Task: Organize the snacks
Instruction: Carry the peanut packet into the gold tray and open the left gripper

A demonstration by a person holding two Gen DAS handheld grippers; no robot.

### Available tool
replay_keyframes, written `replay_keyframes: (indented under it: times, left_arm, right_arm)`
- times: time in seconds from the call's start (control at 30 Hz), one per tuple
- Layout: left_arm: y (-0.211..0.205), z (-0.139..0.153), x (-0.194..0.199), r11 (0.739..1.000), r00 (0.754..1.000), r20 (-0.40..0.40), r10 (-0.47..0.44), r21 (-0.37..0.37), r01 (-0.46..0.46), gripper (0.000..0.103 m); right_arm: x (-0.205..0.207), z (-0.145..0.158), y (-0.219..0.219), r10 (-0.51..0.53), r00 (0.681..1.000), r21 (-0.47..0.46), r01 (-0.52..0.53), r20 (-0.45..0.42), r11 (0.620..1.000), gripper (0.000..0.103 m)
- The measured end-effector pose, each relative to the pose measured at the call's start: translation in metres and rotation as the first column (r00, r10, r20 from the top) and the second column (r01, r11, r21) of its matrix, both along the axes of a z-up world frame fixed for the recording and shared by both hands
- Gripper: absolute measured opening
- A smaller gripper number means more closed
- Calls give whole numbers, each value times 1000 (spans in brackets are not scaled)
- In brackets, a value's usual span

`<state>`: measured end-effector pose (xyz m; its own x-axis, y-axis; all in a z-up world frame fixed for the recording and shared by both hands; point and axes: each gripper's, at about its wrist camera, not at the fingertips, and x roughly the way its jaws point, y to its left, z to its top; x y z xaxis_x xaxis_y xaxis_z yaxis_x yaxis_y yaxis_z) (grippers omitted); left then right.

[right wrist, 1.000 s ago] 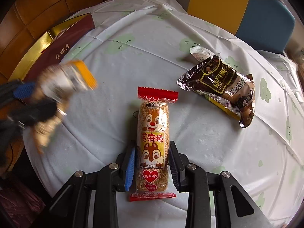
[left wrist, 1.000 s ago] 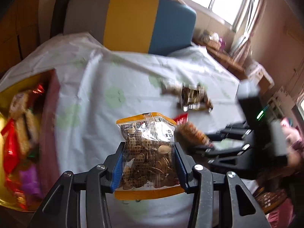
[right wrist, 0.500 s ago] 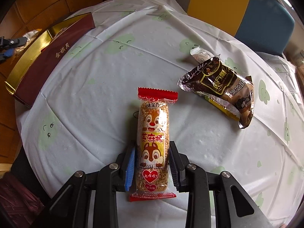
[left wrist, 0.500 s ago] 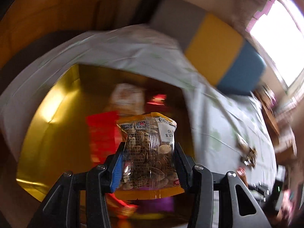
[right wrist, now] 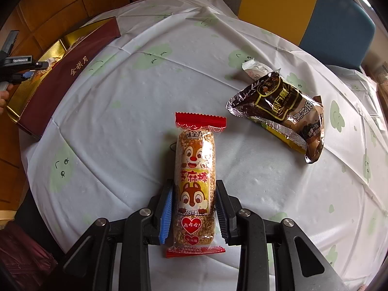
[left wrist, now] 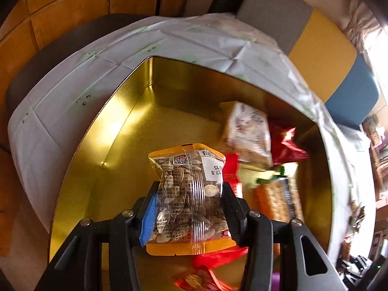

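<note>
In the left wrist view, the left claw (left wrist: 188, 208) hangs over a gold-lined open box (left wrist: 121, 131) that sits on a round worktop covered with a white plastic cloth printed with pale green clouds (left wrist: 72, 92). The claw's pads press on a clear packet of seeds with orange-yellow ends (left wrist: 188, 194); its jaws have just opened a little, yet the packet sits pinched between them, above the box floor. To the right in the box lie a pale printed pouch (left wrist: 247, 131), a shiny red foil packet (left wrist: 286, 145) and an orange-toned bar (left wrist: 274, 201), all somewhat blurred.

In the right wrist view, the same box (right wrist: 55, 72) shows its dark red side wall at the cloth's left edge, with the left claw (right wrist: 24, 68) above it. At centre, the right claw (right wrist: 194, 213) is closed narrowly on a long sesame stick bar in a clear wrapper with red crimped ends and a cartoon squirrel (right wrist: 196, 174), lying flat on the cloth (right wrist: 133, 109). Farther right lies a dark brown and silver foil snack packet (right wrist: 283, 111), partly overlapping a small white wrapper (right wrist: 257, 70).
</note>
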<state>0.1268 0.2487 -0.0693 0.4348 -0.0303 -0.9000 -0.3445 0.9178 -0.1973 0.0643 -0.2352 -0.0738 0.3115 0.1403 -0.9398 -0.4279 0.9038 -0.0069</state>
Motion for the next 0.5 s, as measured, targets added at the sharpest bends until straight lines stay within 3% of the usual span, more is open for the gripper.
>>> replay_keyframes:
  times: [0.23, 0.33, 0.5]
  left_arm:
    - [1, 0, -1, 999, 1000, -6, -26, 19, 26, 57]
    - [5, 6, -5, 1000, 1000, 19, -14, 24, 14, 68]
    - [1, 22, -16, 998, 999, 55, 2, 69, -5, 68]
  right_arm:
    - [0, -1, 0, -5, 1000, 1, 5, 0, 1000, 34]
    - [0, -1, 0, -5, 1000, 1, 5, 1, 1000, 34]
    - [0, -1, 0, -5, 1000, -3, 5, 3, 1000, 34]
